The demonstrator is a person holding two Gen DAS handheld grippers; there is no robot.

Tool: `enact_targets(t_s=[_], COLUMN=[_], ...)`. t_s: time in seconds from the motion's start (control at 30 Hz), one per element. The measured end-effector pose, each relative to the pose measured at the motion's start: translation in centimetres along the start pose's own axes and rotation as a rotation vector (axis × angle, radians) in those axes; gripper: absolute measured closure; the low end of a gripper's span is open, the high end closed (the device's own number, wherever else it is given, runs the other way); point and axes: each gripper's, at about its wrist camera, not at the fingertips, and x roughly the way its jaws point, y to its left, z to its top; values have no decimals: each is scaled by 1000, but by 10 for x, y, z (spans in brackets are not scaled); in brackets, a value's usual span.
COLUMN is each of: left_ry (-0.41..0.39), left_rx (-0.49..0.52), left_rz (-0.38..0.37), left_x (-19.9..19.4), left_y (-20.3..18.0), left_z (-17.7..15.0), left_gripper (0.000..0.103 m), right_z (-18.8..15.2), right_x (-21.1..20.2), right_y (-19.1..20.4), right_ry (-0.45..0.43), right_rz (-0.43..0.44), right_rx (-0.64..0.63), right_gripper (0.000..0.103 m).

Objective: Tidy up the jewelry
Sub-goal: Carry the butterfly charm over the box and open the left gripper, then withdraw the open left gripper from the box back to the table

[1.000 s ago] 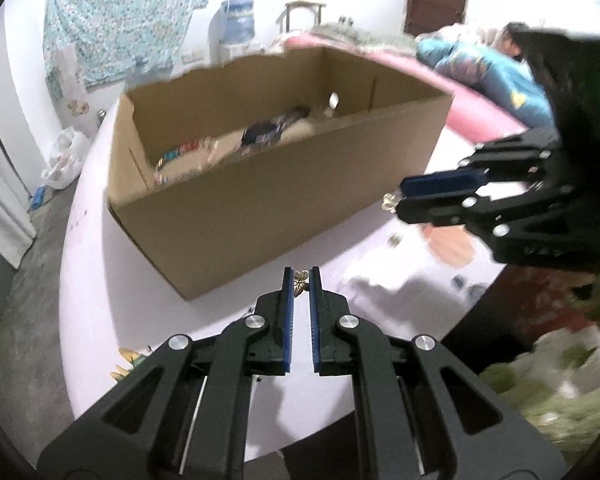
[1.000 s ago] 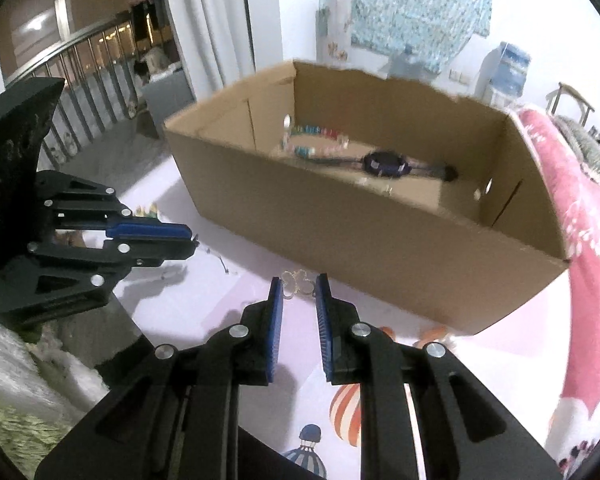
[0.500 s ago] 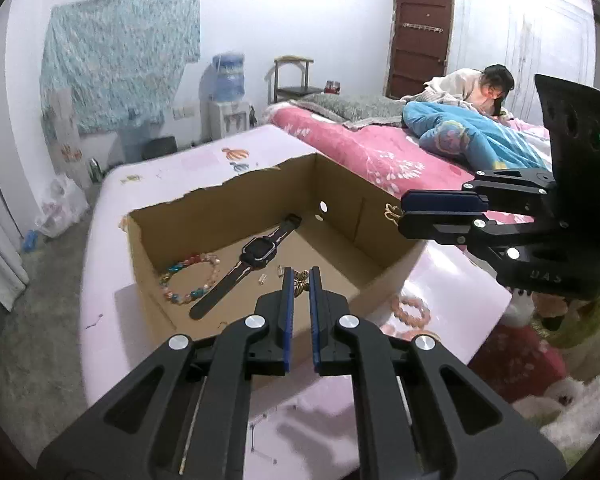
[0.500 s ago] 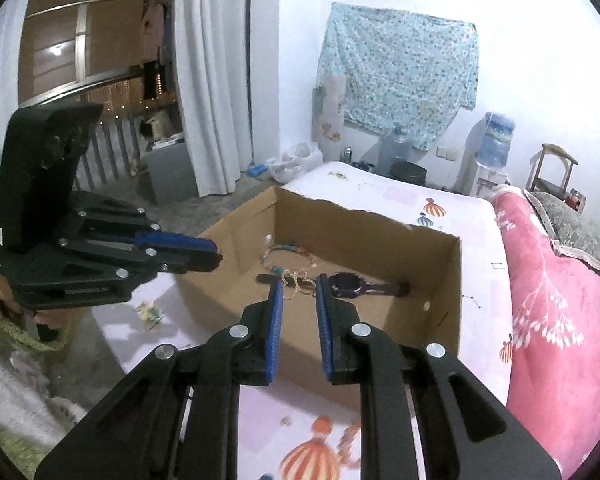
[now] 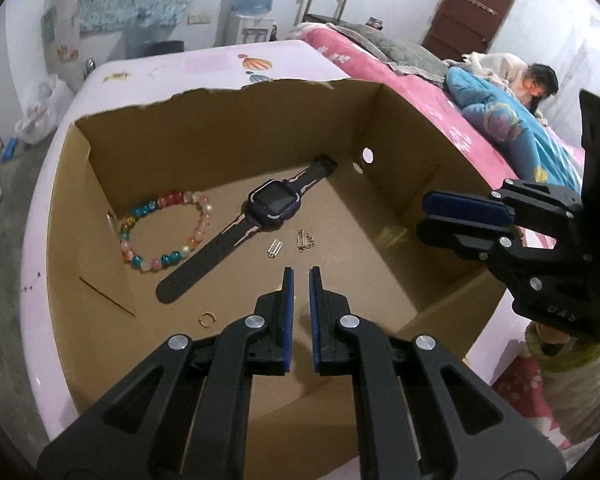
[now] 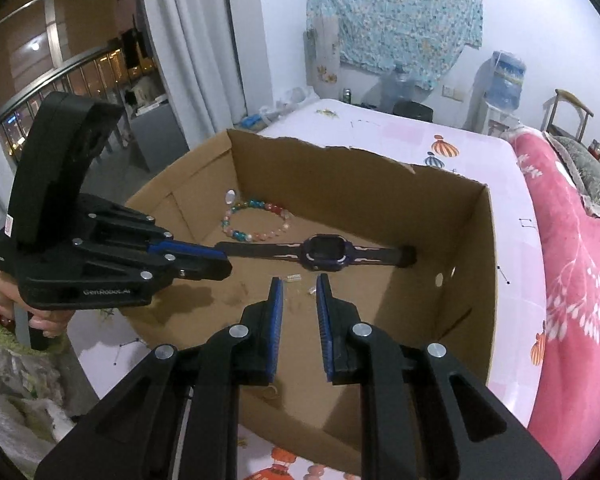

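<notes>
An open cardboard box (image 5: 260,128) (image 6: 488,280) lies on a pink-white table. On its floor lie a coloured bead bracelet (image 5: 164,232) (image 6: 256,220), a dark wristwatch (image 5: 272,202) (image 6: 326,254), two small gold earrings (image 5: 302,240) and a gold ring (image 5: 207,319). My left gripper (image 5: 301,276) hovers over the box floor, jaws slightly apart and empty. My right gripper (image 6: 299,286) hovers over the box, jaws apart and empty, above small pieces (image 6: 292,278). It also shows at the right in the left wrist view (image 5: 440,212).
A pink bed (image 6: 572,280) lies right of the table, with a person in blue on it (image 5: 512,120). A bead bracelet (image 6: 316,471) lies on the table in front of the box. Curtains and a window stand at the left.
Both grippers moved forward and down over the box. Each held a small gold earring before; the jaws have opened a little and are now empty. Earrings lie on the box floor.
</notes>
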Motion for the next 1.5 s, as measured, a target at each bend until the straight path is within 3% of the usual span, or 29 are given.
enact_targets(t_s=[0.3,0.43,0.6,0.8,0.93,1.0,1.13,1.37,1.5], left_ry=[-41,-71,-133,-221,-239,-224,-173,-20,59], left_rx=[-28,-23,7,92,150,185,249,223,187], left_rz=[-9,2,11,1,-12,-17,-25,50,157], left_x=[-8,-18,-40,-83,-105,-109,-104,-55,-22], left_y=[6,4,-6,-27,-42,-50,-65,-65,-52], left_z=[1,2,-1,-20,-41,-53,-78,-114,-125], left_gripper=[94,94,94,73,47,35,20,19,19], right_z=[-4,-7,-13,-32,-55,-68,-92,-134,-150], right_x=[-19,-35,-58,-92,-105,-105,-94,-58,-46], right_y=[-14,-19,-22,-17,-12,-9,-1,9,14], right_ry=[-46,-86,-132,-187,-184,-163,-101,48,103], right_rz=[-14,-31,-43,-18,23,42,44,33,38], right_rx=[63,87,122,168,215,240,278,378,402], right_gripper=[82,71,70,68,54,44,43,43,43])
